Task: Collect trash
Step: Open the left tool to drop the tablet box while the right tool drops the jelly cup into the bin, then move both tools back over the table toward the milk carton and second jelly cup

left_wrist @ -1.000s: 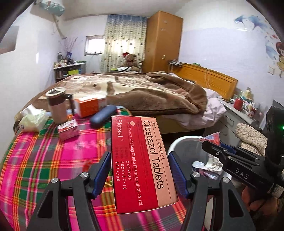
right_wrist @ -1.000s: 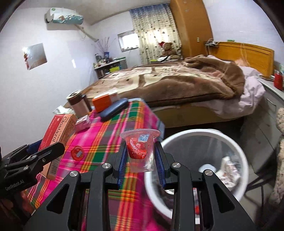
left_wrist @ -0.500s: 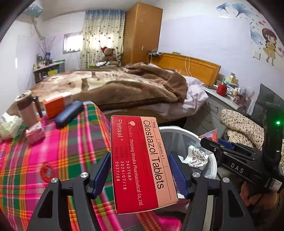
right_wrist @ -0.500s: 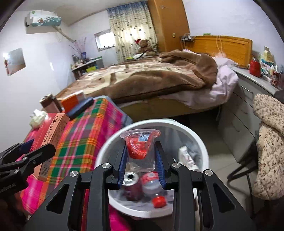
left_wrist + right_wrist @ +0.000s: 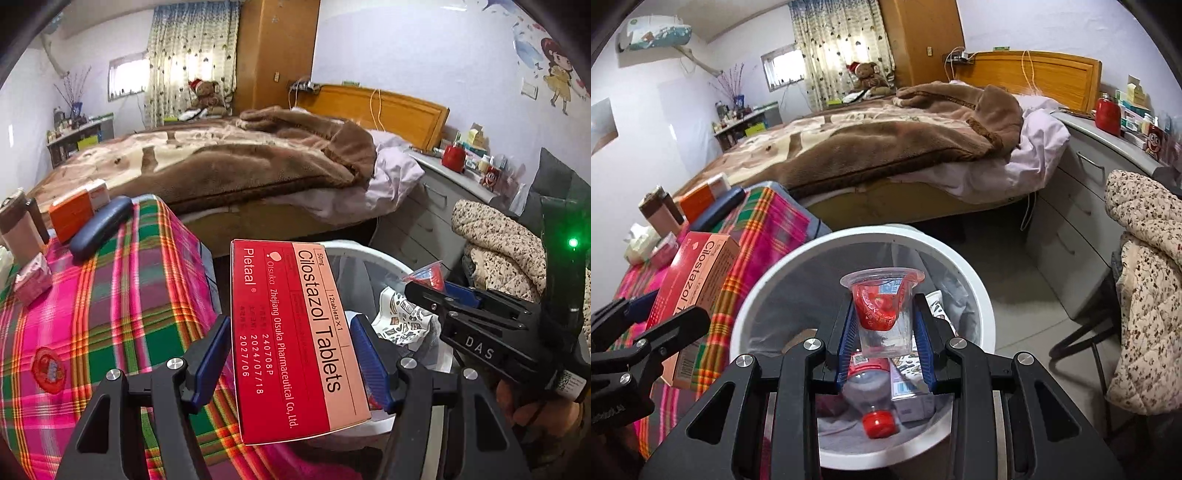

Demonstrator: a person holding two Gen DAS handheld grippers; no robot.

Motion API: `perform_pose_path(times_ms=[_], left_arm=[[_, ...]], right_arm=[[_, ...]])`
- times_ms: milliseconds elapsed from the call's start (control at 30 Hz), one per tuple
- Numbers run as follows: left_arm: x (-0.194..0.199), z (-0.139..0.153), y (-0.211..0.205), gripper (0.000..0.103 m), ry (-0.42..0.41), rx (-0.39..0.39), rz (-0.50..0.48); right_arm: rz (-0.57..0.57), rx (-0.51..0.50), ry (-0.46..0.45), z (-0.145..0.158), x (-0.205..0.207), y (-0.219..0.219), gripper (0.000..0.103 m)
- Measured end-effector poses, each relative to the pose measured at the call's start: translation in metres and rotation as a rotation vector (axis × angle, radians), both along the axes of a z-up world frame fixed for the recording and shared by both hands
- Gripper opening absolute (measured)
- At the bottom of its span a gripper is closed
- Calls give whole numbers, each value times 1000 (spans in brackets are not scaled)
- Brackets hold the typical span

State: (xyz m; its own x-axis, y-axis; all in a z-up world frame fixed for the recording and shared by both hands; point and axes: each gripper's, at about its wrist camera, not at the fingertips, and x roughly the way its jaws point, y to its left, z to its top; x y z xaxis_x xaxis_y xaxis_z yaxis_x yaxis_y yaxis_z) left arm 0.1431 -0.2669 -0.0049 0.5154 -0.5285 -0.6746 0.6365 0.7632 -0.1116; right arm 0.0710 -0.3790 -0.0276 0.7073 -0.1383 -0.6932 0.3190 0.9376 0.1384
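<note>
Both views are taken from close behind each gripper's fingers, angled downward toward the bed [image 5: 229, 162]. The left wrist view is set above the plaid table's [image 5: 110, 295] bin-side edge; the right wrist view is held directly over the white bin [image 5: 975, 284]. Bin, table and bed are shared.

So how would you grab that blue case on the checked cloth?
Grip the blue case across its narrow middle, coming down from above with the fingers on its two long sides. It lies flat and is long and rounded, so the ends would likely slip. The orange box sits close behind it, so keep to the near half.
</note>
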Motion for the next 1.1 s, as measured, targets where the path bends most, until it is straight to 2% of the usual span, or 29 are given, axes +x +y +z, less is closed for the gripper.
perform_pose_path(times_ms=[367, 400, 467, 533, 1100], left_arm=[[13, -8, 0, 69, 38, -15, 13], [13, -8, 1, 71, 38, -19, 15], [13, -7, 2, 72, 37, -24, 17], [13, -6, 4, 72, 34, -23, 23], [17, 11, 59, 73, 17, -60, 121]], right_arm=[[-3, -20, 43, -3, 5, -5, 33], [-2, -18, 45, -3, 4, -4, 36], [-2, -12, 38, -2, 4, -4, 53], [1, -7, 29, -1, 3, -3, 57], [46, 20, -35, 10, 6, 24, 57]])
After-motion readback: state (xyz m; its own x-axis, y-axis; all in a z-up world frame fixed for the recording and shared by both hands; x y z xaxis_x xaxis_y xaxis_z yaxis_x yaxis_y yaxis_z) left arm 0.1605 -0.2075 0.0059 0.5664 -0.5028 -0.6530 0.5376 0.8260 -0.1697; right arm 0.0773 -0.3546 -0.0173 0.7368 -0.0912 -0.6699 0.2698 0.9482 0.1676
